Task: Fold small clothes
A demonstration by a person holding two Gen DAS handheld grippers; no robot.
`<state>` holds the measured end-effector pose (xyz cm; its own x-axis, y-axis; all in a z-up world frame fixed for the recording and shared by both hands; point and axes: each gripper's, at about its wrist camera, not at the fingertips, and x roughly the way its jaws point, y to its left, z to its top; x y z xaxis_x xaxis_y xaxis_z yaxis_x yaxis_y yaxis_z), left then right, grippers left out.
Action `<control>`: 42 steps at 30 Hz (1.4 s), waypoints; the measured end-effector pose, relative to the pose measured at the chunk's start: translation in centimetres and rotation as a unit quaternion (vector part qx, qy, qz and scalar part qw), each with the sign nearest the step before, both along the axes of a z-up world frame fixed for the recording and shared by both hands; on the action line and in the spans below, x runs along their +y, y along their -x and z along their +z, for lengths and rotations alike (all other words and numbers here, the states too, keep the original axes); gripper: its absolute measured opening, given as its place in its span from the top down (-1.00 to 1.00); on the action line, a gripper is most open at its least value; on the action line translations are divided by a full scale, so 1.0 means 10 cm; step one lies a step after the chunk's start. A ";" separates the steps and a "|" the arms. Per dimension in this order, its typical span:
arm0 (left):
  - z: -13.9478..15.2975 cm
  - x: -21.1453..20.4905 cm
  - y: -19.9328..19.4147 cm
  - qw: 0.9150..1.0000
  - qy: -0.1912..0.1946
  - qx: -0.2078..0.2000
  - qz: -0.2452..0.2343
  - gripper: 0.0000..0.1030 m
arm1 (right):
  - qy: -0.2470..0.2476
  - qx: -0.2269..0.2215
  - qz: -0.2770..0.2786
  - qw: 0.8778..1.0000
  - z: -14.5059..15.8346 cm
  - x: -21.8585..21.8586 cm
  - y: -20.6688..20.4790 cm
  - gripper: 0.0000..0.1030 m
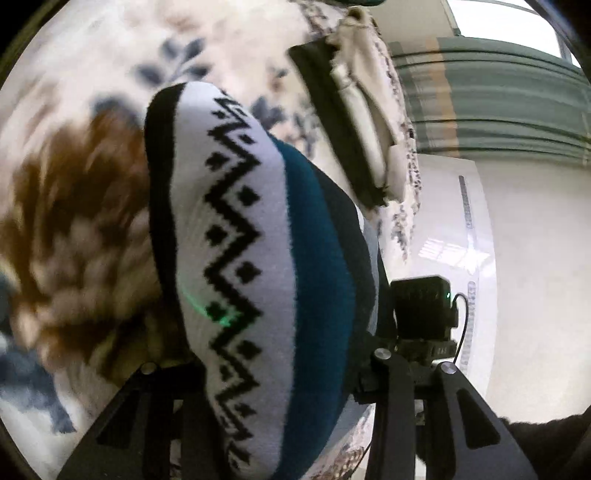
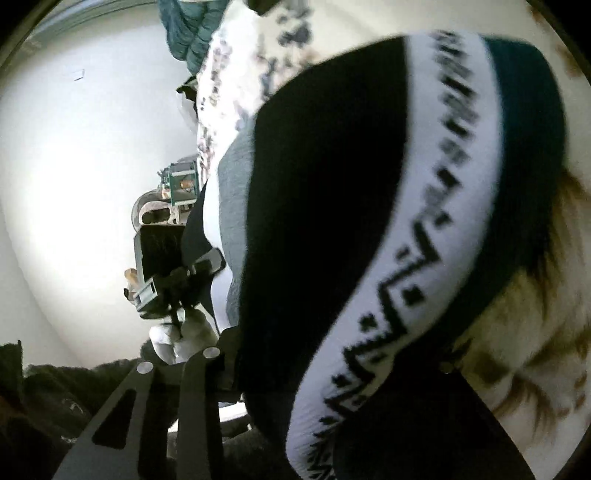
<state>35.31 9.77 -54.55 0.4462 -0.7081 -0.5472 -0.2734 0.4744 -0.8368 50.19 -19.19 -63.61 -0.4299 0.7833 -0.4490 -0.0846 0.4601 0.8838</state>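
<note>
A knitted garment with black, white and teal bands and a black zigzag pattern hangs between both grippers, lifted above the floral bedspread. My left gripper is shut on the garment, which drapes over and hides the fingertips. In the right wrist view the same garment fills the frame. My right gripper is shut on it, its tips hidden by the cloth. The other gripper shows in the right wrist view, holding the garment's far edge.
The bedspread has brown and blue flower prints. A folded black and cream cloth pile lies at the far edge of the bed. A teal item lies far off. White floor lies beside the bed.
</note>
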 end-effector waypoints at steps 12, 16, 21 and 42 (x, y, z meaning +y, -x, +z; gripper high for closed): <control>1.27 -0.14 -1.77 0.992 -0.026 -0.081 -0.089 0.32 | -0.026 -0.084 -0.147 0.985 1.23 -0.47 -0.93 0.35; 1.57 -0.23 -2.76 0.984 -0.050 -0.110 -0.131 0.30 | -0.023 -0.123 -0.188 0.974 1.61 -0.62 -1.59 0.35; 1.39 -0.26 -3.73 0.974 -0.118 -0.101 -0.165 0.26 | 0.005 -0.134 -0.230 0.964 1.59 -0.59 -2.47 0.35; 1.39 -0.36 -3.53 0.923 -0.348 -0.105 -0.127 -0.72 | 0.424 -0.252 -0.252 0.833 1.87 -0.41 -2.20 -0.95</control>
